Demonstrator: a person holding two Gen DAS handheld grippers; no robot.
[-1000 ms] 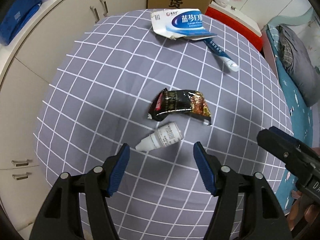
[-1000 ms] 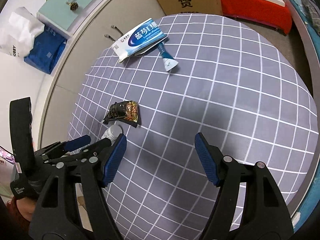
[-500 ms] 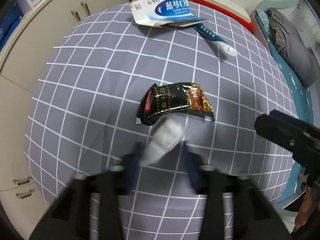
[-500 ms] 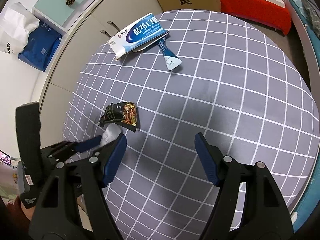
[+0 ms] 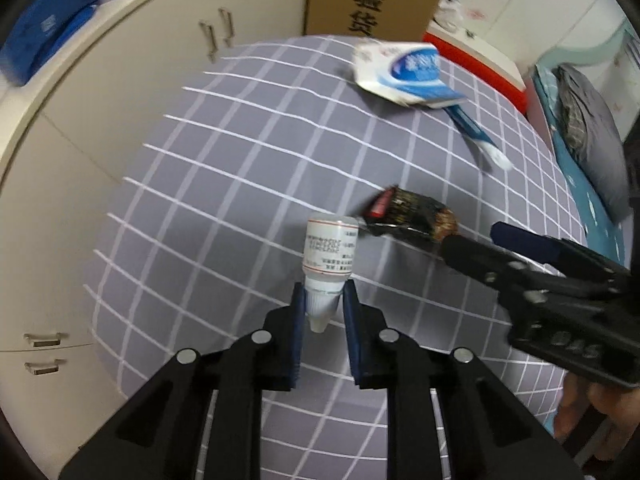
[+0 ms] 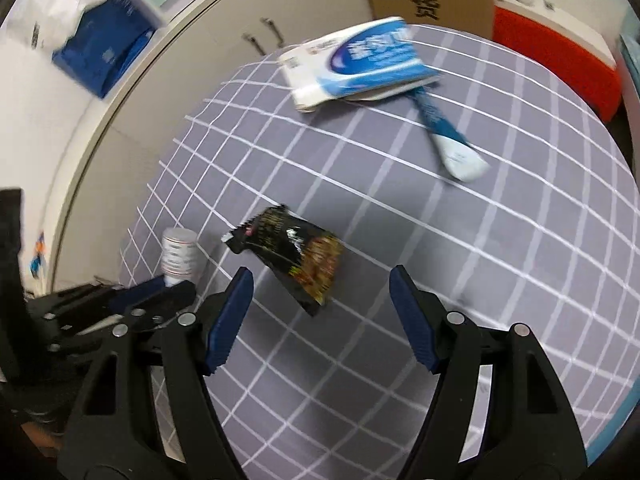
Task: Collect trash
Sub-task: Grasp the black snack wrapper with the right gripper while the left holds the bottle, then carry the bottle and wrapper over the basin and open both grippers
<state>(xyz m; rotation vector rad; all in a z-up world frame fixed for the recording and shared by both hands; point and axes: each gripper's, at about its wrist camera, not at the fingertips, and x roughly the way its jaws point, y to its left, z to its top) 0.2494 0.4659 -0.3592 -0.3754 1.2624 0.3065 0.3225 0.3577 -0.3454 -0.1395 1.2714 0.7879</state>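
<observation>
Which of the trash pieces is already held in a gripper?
The small white bottle, pinched at its cap end by the left gripper. The black snack wrapper, the blue-and-white box and the tube lie loose on the checked cloth.

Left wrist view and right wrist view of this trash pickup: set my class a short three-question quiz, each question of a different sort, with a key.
1. True or false: the left gripper is shut on the small white bottle.
2. Multiple choice: which item lies nearest the open right gripper? A) black snack wrapper B) blue-and-white box C) toothpaste tube
3. Fill in: the trash lies on a grey cloth patterned with white ____.

Key: 1 true; 2 A; 3 grid lines.
</observation>
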